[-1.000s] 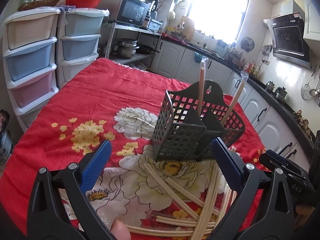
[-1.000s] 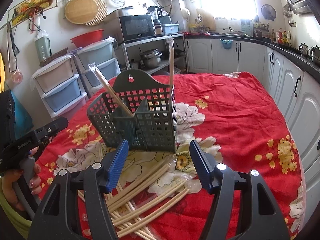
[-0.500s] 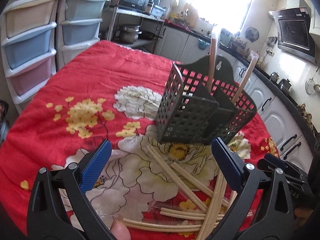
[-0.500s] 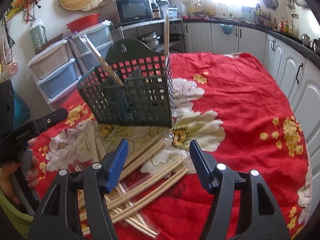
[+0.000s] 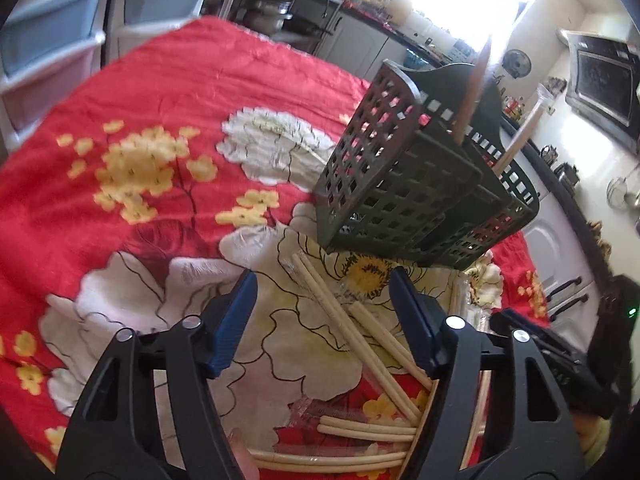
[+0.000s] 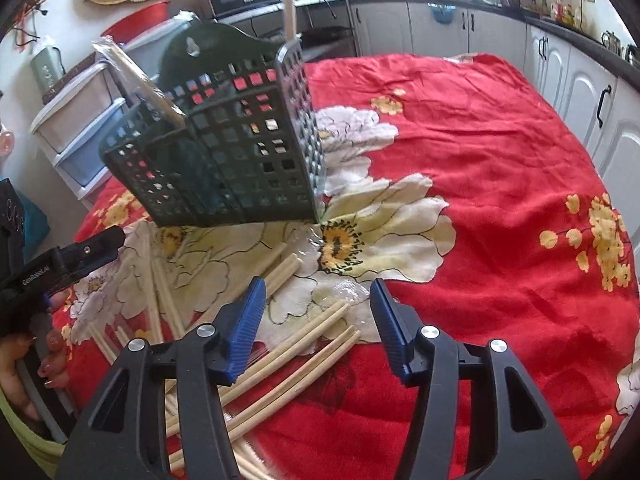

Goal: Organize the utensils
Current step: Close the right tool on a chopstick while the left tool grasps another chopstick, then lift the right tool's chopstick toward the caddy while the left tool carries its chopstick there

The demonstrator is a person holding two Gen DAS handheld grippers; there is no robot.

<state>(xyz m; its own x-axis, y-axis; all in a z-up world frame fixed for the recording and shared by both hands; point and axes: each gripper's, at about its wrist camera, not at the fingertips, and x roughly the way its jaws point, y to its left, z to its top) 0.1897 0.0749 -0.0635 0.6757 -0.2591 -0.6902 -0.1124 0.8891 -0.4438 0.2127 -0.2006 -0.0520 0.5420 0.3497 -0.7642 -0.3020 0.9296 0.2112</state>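
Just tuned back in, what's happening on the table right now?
Both grippers are open and empty, the left gripper and right gripper hovering over loose chopsticks scattered on the red floral cloth. The dark slotted utensil holder stands behind them with two wrapped chopsticks already poking out.

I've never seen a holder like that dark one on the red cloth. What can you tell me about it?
The utensil basket looks like dark green-grey plastic, its walls a grid of square holes, with inner dividers making compartments and a taller arched back panel that has a hanging hole. It stands on the flowered red tablecloth. Two wrapped chopstick pairs stand in it: one nearly upright, one leaning outward. Loose chopsticks lie on the cloth in front of it. No gripper touches it.
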